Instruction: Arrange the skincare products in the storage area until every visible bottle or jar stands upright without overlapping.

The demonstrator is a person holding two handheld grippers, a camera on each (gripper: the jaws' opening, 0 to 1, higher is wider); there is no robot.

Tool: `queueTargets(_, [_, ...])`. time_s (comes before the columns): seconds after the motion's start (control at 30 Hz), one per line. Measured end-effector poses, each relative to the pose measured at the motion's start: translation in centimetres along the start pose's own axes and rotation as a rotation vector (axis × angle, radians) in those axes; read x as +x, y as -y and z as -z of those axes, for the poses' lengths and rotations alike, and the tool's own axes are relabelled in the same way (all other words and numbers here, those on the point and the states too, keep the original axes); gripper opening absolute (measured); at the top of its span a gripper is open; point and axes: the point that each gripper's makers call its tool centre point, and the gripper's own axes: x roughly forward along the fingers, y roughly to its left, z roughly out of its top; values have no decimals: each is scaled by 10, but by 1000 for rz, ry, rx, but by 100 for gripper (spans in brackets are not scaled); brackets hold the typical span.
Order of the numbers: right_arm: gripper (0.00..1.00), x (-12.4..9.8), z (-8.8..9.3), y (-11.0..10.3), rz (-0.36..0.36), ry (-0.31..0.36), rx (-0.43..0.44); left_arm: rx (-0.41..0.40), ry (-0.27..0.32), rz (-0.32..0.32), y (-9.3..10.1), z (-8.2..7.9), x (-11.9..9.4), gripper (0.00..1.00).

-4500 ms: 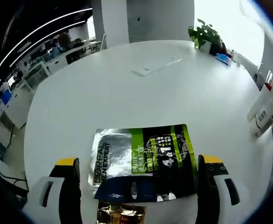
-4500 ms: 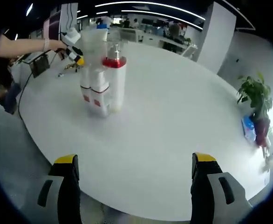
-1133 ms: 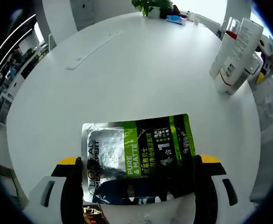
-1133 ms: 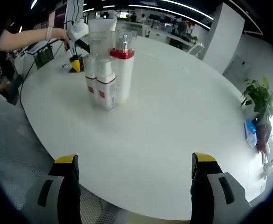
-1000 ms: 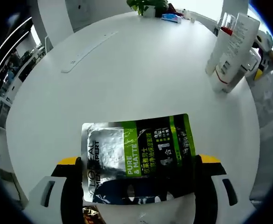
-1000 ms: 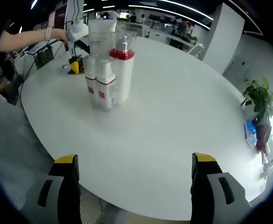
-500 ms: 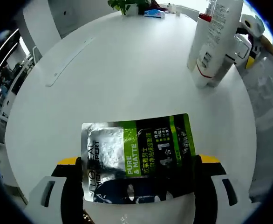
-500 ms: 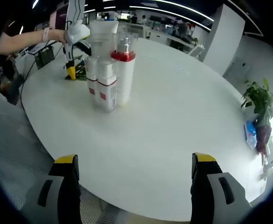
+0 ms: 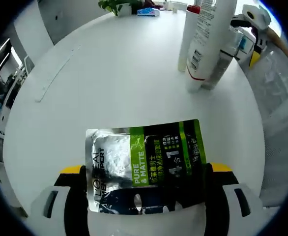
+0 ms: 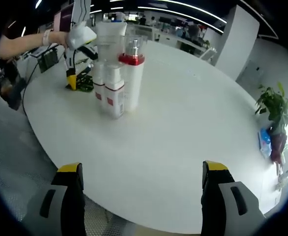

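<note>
In the left gripper view, left tool (image 9: 143,196) clamped on a flat L'Oréal Men Expert sachet (image 9: 144,164), silver, green and black, held by its lower edge between the two jaws and hanging above the round white worktop (image 9: 109,83). Beyond the sachet, up and to the right, a tight cluster of upright skincare bottles (image 9: 203,44): a tall white tube touching a slimmer bottle with a red collar, a greyish bottle just behind them. Past the cluster, near the edge of the worktop, the other tool with its yellow tip. At the far rim of the worktop, a potted plant (image 9: 115,6) and a small blue pack (image 9: 148,12); to the left, a long flat white strip (image 9: 55,73) lying on the surface. In the right gripper view, right tool (image 10: 140,196) spread wide with nothing between the jaws, poised over the near edge of the worktop. Well ahead, the same bottles standing together, red-capped pump bottle (image 10: 132,81) on the right, two shorter red-labelled ones in front. Just left of them, a person's hand (image 10: 60,38) lowering the sachet-bearing tool, yellow tip close to the surface beside the cluster
</note>
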Motion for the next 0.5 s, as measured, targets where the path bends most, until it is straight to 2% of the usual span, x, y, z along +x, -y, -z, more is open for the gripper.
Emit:
queueTargets(0.17, [100, -1, -7, -2, -10, 32, 11, 18, -3, 10, 3, -4, 1, 94])
queueTargets(0.37, [100, -1, -13, -5, -31, 64, 23, 37, -8, 11, 29, -10, -3, 94])
queueTargets(0.5, [100, -2, -19, -8, -47, 91, 26, 47, -14, 16, 35, -11, -3, 94])
